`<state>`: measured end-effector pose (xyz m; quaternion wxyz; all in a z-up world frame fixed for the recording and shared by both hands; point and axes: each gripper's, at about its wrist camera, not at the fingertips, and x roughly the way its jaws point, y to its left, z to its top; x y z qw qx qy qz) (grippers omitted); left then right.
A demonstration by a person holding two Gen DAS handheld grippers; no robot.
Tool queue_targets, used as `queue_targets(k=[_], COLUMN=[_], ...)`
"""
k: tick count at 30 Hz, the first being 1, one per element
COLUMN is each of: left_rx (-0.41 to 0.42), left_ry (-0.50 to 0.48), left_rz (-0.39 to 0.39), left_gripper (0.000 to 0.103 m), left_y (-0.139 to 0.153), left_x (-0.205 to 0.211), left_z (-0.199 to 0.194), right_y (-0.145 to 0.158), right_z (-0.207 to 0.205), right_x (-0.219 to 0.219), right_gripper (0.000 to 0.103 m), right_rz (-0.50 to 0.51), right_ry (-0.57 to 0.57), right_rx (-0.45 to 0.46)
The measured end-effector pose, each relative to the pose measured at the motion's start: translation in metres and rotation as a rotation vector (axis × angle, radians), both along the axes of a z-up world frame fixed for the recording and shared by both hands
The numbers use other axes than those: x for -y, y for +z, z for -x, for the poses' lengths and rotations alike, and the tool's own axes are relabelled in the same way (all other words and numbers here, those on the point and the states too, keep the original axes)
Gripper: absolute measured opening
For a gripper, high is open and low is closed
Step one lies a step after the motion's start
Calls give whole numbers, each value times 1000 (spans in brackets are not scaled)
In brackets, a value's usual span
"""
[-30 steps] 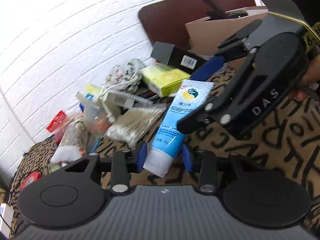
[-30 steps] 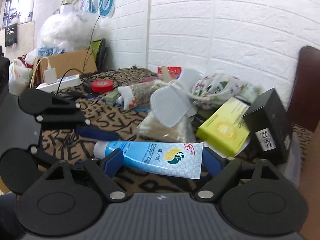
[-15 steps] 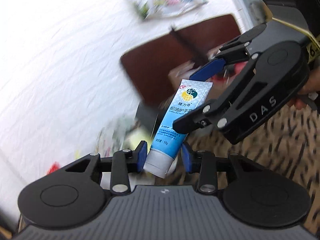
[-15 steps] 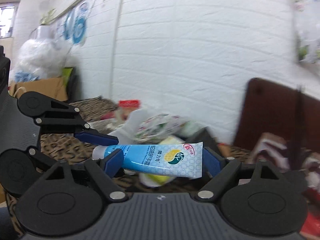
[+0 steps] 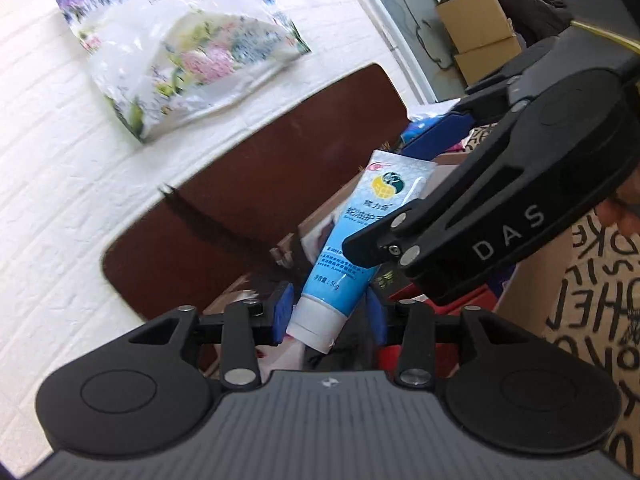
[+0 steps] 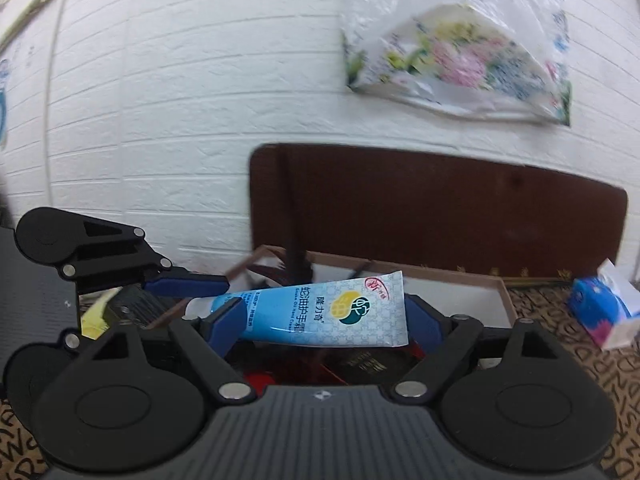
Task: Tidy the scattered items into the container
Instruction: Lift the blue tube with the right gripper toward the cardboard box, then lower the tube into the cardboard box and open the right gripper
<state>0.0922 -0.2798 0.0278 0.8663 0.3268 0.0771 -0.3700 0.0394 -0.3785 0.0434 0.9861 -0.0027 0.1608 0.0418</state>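
A blue hand cream tube (image 5: 356, 248) with a white cap is held in the air between both grippers. My left gripper (image 5: 329, 312) is shut on its cap end. My right gripper (image 6: 320, 322) spans the tube (image 6: 316, 312) with its blue pads at both sides of the flat end, shut on it. The right gripper also shows in the left wrist view (image 5: 404, 196), and the left gripper in the right wrist view (image 6: 192, 292). The tube hangs over an open cardboard box (image 6: 460, 292) that holds dark and red packages.
A dark brown board (image 6: 440, 208) leans on the white brick wall behind the box. A flowered plastic bag (image 6: 452, 40) hangs on the wall. A blue tissue pack (image 6: 604, 312) lies on the letter-patterned cloth (image 5: 592, 292) to the right. Stacked cartons (image 5: 476, 36) stand farther back.
Both grippers have lifted the tube off the cluttered cloth and carried it right, over the cardboard box. The scattered items have dropped out of view.
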Motion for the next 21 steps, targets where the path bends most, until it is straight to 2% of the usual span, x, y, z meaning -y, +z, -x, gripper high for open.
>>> queue_targets(k=[1,2,4,10,14,17,19,21], left_rx=[11,36,86,96,88,73,56,24], left_ry=[4,13,26,53,142,275,410,552], left_rz=[8,12,14,20,51,91,128,174], left_gripper=[49,66,84,83,83,83,84,84], left_y=[0,0,4,10,14,18,20,21], left_x=[-5,-7,-17,-46,-83,-119,-146,-176], left_z=[3,5,18,20,9,-11,-28,-47], right_y=[-3,-5,-5,8,16,16,13,10], right_z=[2,3,7,8,-6,-23,-37,-52], right_x=[1,0,-1,-35,-79,-122,-146,-169], right_gripper=[95,96,96,92,91,92,101,102], right_rz=[-5,-11,-28,-1,1,-24,-58,-92], right_ry=[0,4,12,72,130,144,134,146], right_rx=[0,1,12,55,65,65,62,59])
